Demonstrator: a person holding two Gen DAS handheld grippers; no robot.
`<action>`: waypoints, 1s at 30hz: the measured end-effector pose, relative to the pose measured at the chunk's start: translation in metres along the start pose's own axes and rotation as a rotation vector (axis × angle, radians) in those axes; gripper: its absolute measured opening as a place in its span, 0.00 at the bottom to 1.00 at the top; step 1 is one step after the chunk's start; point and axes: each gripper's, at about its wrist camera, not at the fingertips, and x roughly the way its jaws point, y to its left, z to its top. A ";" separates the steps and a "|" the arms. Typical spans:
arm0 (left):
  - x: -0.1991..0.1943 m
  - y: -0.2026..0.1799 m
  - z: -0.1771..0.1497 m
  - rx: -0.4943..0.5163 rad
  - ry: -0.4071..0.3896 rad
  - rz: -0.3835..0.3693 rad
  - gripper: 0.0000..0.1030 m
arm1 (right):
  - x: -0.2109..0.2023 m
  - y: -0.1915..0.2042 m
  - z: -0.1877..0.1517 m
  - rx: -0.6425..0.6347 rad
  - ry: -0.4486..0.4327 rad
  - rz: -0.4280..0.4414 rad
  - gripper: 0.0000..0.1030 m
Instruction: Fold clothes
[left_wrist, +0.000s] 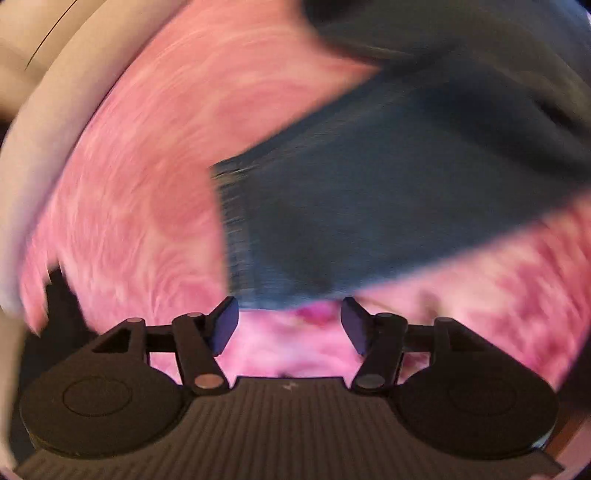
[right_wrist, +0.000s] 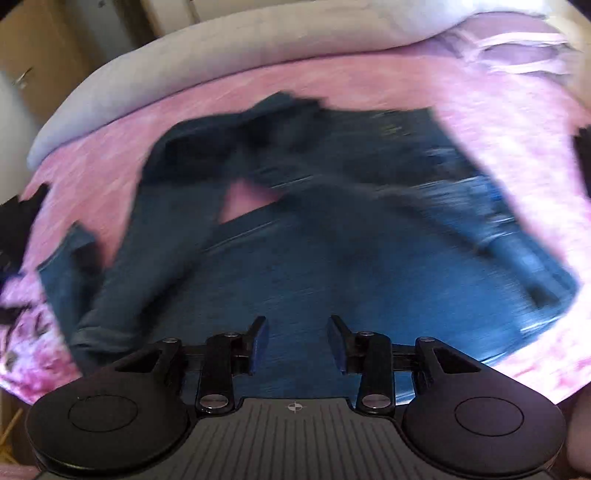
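- Underneath everything, my bed (right_wrist: 332, 85) fills both views, covered by a pink blanket with a mottled pattern (left_wrist: 140, 177); both pictures are smeared with blur.
- Along the far edge of the bed in the right wrist view, a pale white cover or pillow (right_wrist: 229, 48) lies against the pink, and the same pale band curves down the left side of the left wrist view (left_wrist: 33, 155).
- Spread on the pink blanket, the blue jeans (right_wrist: 332, 258) lie loosely folded: the wide part reaches to the right, the legs (right_wrist: 155, 229) run down to the left, and a small triangle of pink shows through between them.
- From the left wrist view, one leg of the jeans (left_wrist: 369, 206) comes in from the upper right, and its cut end lies flat on the blanket just ahead of my fingers.
- At the left edge of the right wrist view, some dark cloth (right_wrist: 18, 221) sits on the blanket; I cannot tell what it is.
- My right tool (right_wrist: 296, 339) hangs over the denim with its jaws apart and nothing between them.
- My left tool (left_wrist: 289, 325) points at the blanket just beside the leg's end, jaws spread wide, gripping nothing.
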 end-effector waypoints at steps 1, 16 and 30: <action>0.008 0.014 0.001 -0.066 0.003 -0.040 0.57 | 0.005 0.018 -0.005 -0.004 0.010 -0.004 0.39; -0.075 0.043 -0.116 -0.652 0.101 -0.239 0.20 | 0.026 0.124 -0.018 -0.061 0.153 -0.096 0.40; -0.104 0.041 -0.116 -0.620 0.165 -0.135 0.30 | 0.058 0.125 0.016 0.014 0.206 0.002 0.51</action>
